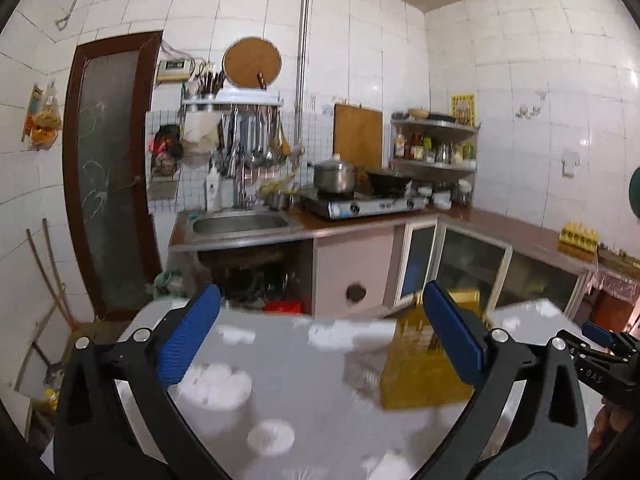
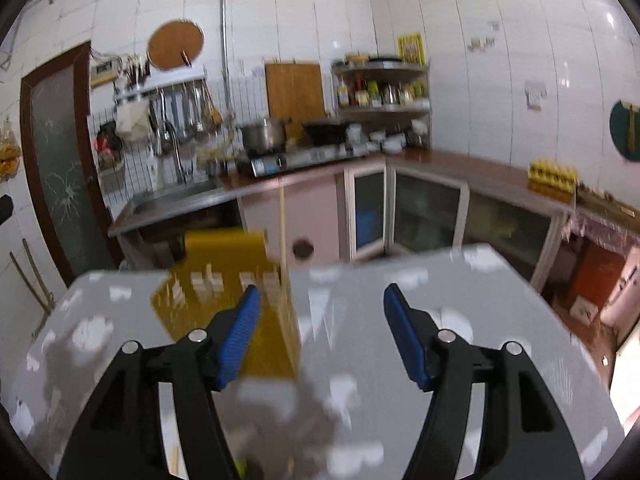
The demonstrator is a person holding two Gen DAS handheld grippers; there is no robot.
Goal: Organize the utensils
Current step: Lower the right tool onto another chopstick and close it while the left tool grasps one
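Observation:
A yellow plastic utensil basket (image 1: 424,360) stands on a grey table with white blotches (image 1: 288,368). It also shows in the right wrist view (image 2: 228,300), blurred by motion. My left gripper (image 1: 322,334) is open and empty above the table, the basket behind its right finger. My right gripper (image 2: 320,334) is open and empty, its left finger over the basket's near right corner. The right gripper also shows in the left wrist view (image 1: 604,344) at the far right. No loose utensil shows clearly.
Beyond the table (image 2: 440,320) runs a kitchen counter with a sink (image 1: 240,224), a gas stove (image 1: 360,204) with a pot and a wok, and a corner shelf of bottles (image 1: 436,144). Ladles hang on a wall rack (image 1: 248,136). A dark door (image 1: 108,168) stands at the left.

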